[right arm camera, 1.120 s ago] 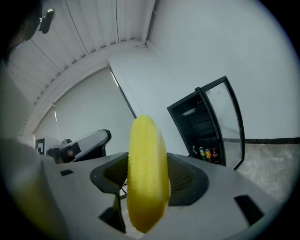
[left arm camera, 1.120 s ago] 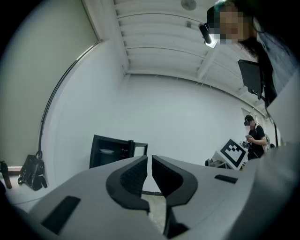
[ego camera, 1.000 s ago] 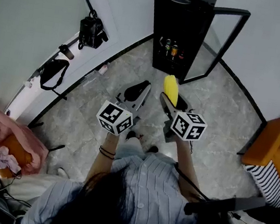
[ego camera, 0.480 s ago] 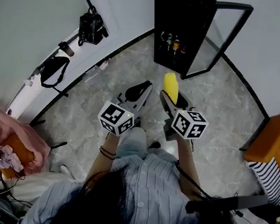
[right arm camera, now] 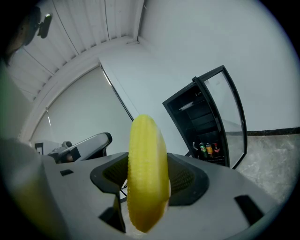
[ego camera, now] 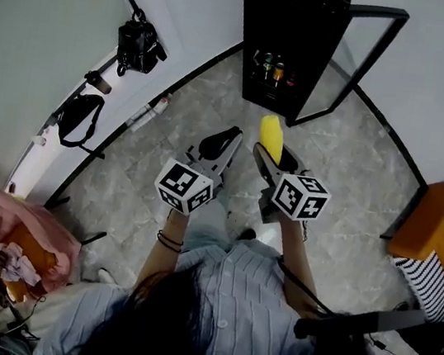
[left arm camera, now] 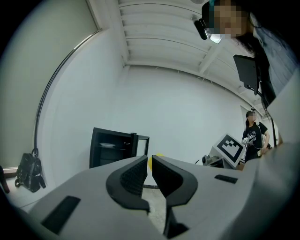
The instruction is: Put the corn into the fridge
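Observation:
A yellow corn cob (right arm camera: 147, 173) stands upright between the jaws of my right gripper (right arm camera: 149, 180), which is shut on it; in the head view the corn (ego camera: 271, 136) sticks out ahead of that gripper (ego camera: 274, 154). The black mini fridge (ego camera: 285, 40) stands against the wall ahead with its glass door (ego camera: 353, 64) swung open to the right and several cans (ego camera: 272, 70) on its lower shelf. The fridge (right arm camera: 199, 119) also shows in the right gripper view. My left gripper (ego camera: 221, 141) is beside the right one, its jaws nearly touching with nothing between them (left arm camera: 149, 171).
A camera bag (ego camera: 138, 42) and a black pouch (ego camera: 76, 114) hang along the left wall. An orange chair (ego camera: 433, 239) with striped cloth stands at right, a pink heap (ego camera: 18, 228) at left. A second person (left arm camera: 253, 133) stands far off in the left gripper view. Grey marble floor (ego camera: 191, 109) lies before the fridge.
The whole view has shifted slightly forward, bringing the fridge a little closer. Both grippers keep the same pose, the corn still held.

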`<state>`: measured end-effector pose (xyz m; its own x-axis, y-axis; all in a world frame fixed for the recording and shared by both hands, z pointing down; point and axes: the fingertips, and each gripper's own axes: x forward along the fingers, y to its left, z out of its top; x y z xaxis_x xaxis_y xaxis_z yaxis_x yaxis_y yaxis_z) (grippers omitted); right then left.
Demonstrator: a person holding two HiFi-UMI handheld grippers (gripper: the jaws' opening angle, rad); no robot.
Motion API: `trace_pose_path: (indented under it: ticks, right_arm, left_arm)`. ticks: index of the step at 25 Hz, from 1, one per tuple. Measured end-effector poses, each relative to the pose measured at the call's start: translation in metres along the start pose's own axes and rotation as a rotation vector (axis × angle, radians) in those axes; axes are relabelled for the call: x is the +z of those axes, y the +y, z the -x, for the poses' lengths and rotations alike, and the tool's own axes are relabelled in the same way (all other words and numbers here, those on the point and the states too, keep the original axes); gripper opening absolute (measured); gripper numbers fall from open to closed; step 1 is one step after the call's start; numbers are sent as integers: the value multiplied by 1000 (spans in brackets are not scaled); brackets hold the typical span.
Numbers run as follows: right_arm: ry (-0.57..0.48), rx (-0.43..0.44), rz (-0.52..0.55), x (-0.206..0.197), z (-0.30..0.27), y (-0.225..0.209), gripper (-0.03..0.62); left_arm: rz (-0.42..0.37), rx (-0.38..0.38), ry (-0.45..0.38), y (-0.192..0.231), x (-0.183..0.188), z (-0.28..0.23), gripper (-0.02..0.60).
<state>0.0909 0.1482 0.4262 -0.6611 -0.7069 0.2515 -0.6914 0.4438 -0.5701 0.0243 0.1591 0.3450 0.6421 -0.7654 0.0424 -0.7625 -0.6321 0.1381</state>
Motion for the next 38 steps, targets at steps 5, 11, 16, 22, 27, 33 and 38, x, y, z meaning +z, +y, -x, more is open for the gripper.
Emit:
trace_pose_path:
  ticks: [5,11,16,22,27,33,38]
  right_arm:
    - [-1,-27,-42,17,-51,-19,252]
    - [30,-58,-91,27,-122,-36,252]
    - [46,-90,-112,39,-172,-37,252]
    - [47,-121,-122,58,-220,-40,252]
    - [16,-149,-136,75,-255,-45,252]
    - [4,-197,-138,82,-273,-60,251]
    - [6,-240,-164,82,-268,-84,252]
  left_arm:
    - [0,-43,32,44,1,-32,20]
    - [5,-38,70,117,-1,-55,20]
    - [31,-29,54,185,10,-68,20]
    - [90,-80,26,234,22,-98,20]
    - [88,-166,30,249,27,-123,20]
    - [73,-205,59,277,18,-148,20]
    - [97,-224,57,283,14,-170,20]
